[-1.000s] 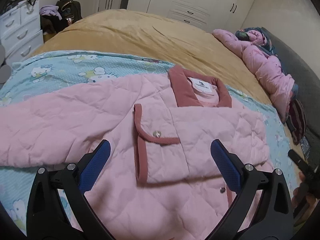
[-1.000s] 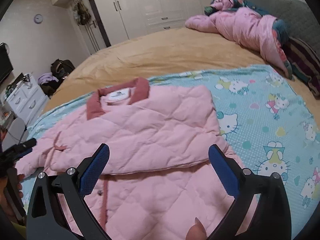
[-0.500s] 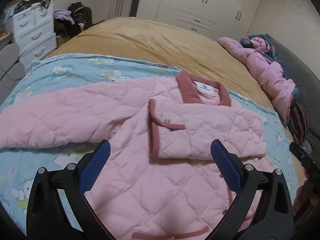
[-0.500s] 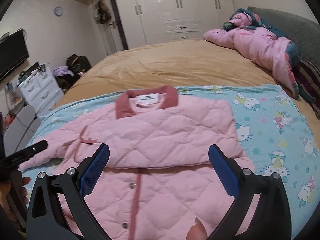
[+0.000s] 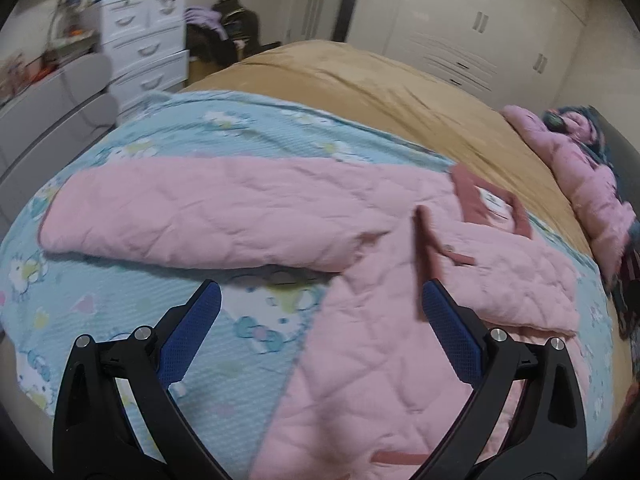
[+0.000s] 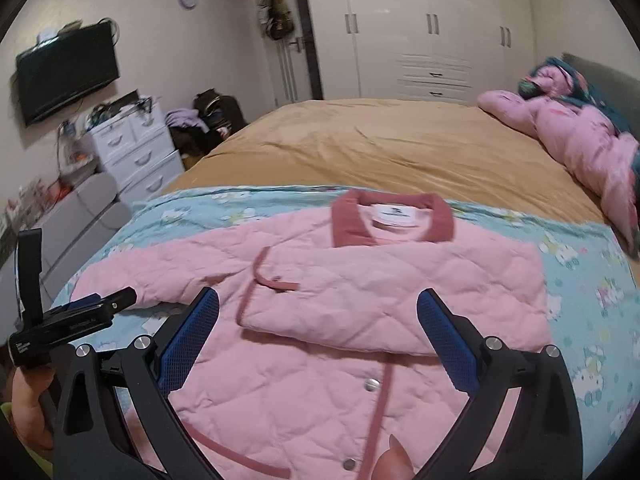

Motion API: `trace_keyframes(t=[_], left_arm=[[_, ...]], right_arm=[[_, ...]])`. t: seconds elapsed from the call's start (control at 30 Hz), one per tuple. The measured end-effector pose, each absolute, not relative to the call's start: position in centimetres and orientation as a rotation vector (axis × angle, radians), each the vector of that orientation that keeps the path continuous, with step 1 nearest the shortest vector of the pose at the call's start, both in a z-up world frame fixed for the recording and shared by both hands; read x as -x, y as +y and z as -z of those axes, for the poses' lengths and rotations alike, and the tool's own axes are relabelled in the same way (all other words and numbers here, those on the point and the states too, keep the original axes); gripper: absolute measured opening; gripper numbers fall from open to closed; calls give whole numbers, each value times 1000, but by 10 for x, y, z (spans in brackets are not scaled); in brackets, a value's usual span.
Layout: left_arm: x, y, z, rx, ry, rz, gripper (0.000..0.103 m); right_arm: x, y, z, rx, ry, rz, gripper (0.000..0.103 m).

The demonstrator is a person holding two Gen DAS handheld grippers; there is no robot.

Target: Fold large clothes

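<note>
A pink quilted jacket [image 5: 380, 360] with a dark pink collar [image 6: 394, 220] lies flat on a light blue cartoon-print sheet [image 5: 120, 312]. One sleeve is folded across the chest [image 6: 400, 300]; the other sleeve [image 5: 208, 212] stretches out to the left. My left gripper [image 5: 320, 316] is open and empty, hovering above the jacket's left side under the outstretched sleeve. My right gripper [image 6: 318, 324] is open and empty above the jacket's front. The left gripper also shows in the right wrist view [image 6: 76, 320] at the left edge, held by a hand.
The sheet lies on a tan bed cover [image 6: 380, 148]. A pink bundled quilt [image 6: 580, 148] lies at the right by the headboard. A white drawer unit [image 6: 132, 152], a grey chair [image 6: 80, 216] and wardrobes [image 6: 420, 28] stand beyond the bed.
Both grippers have pulled back from the jacket, and the left one has swung left so the outstretched sleeve is now in front of it. Both stay open and empty.
</note>
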State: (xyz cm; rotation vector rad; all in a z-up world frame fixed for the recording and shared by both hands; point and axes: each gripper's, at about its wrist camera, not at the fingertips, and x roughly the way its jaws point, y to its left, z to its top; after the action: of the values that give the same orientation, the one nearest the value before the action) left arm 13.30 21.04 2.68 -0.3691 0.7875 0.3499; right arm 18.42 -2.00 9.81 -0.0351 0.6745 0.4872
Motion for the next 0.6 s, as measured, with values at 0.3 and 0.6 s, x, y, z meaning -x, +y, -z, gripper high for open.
trace_keyframes(t=[0.3, 0.6], left_arm=[[-109, 276, -2, 484, 786, -500, 94], [-90, 335, 28, 620, 801, -620, 94]], right_arm=[[-186, 52, -93, 85, 678, -588, 99], [-187, 121, -74, 152, 714, -671, 99]])
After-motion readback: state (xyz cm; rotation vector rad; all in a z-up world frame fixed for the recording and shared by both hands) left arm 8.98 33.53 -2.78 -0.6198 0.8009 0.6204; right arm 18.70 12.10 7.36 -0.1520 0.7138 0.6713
